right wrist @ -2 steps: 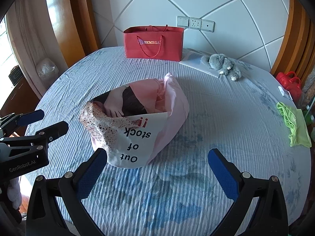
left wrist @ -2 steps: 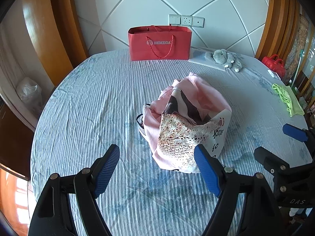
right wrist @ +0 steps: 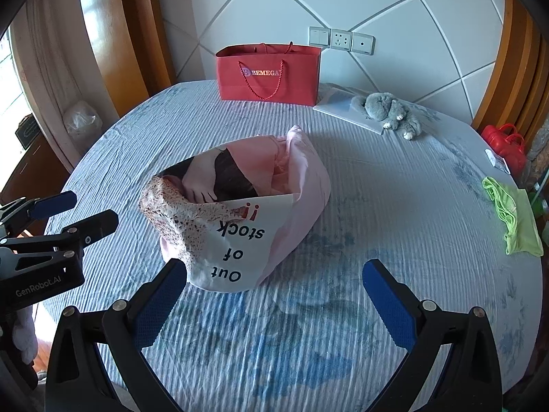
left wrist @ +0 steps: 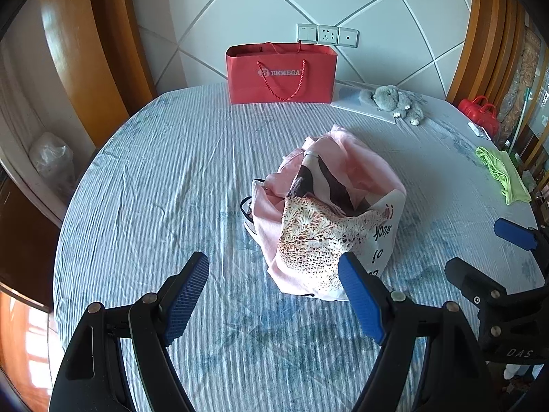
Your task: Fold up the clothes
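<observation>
Biggest thing here is the bed (left wrist: 144, 185), covered in a wrinkly blue-and-white striped sheet, so I'll place everything off the pink shirt (left wrist: 329, 219) crumpled in a heap near the middle of it. The shirt has a printed front with "Out of stock" lettering that reads upside down from the right wrist camera, and it's bunched up, not flat at all.

Behind the shirt, at the far edge against the white panelled wall, a red BEMEGA paper bag (left wrist: 281, 72) stands upright. Off to the right of the shirt, well apart, a lime green garment (right wrist: 513, 216) lies near the bed's edge. Back-right of the shirt there's a grey plush bunny (right wrist: 393, 111) lying on a flat white thing, can't tell what that is. Further right past the bed edge sits a small red bag (right wrist: 504, 142).

The left gripper (left wrist: 274, 295) hangs just in front of the shirt, fingers spread wide, nothing in them. The right gripper (right wrist: 274, 295) is also in front of the shirt, fingers wide apart, nothing held.
</observation>
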Demonstrator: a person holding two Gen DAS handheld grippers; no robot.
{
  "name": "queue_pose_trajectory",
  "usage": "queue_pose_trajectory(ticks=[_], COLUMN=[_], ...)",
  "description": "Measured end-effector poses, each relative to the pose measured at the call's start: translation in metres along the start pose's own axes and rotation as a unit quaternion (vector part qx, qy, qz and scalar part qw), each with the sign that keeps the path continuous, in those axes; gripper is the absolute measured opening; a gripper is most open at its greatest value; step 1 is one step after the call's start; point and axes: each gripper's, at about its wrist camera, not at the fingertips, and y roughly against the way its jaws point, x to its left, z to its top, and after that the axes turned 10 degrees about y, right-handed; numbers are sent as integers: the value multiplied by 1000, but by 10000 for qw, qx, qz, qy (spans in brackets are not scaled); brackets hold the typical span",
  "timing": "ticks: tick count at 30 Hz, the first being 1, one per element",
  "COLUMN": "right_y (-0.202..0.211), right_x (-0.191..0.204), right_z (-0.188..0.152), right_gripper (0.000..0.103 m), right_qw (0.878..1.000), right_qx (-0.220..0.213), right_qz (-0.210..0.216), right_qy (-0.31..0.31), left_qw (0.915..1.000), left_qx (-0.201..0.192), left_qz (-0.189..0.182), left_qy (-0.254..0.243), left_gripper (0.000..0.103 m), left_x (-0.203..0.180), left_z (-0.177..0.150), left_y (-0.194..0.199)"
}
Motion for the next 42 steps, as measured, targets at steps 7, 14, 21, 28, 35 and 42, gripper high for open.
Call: queue_pose_trajectory(ticks=[7,14,21,28,35,42], right_y=[4,2,2,2,2,1], right_x=[-2,-2,-2,0,0,-2], right_z=[-5,-5,-5,-6,-5,-5], right_gripper=[103,103,103,103,103,103], right_qw=[9999,9997,9996,9996,9996,9996], right_qx=[57,153,177,192,208,221], right_qz=[70,133,168,176,159,145], right_qy=[-70,-131,-155,-117,-104,-132], left_qw=[9999,9999,9999,9997,9997,9997], left_qx=[86,132,161,223,214,210], left_qz=[-58,35,-17,-83,-71,-78], left_qy=[112,52,56,71,89,101], left_gripper=[79,79,79,79,79,79], left_x=[11,5,4,5,6,6], left_z=[1,1,0,0,0,0], left_y=[5,4,3,3,3,3])
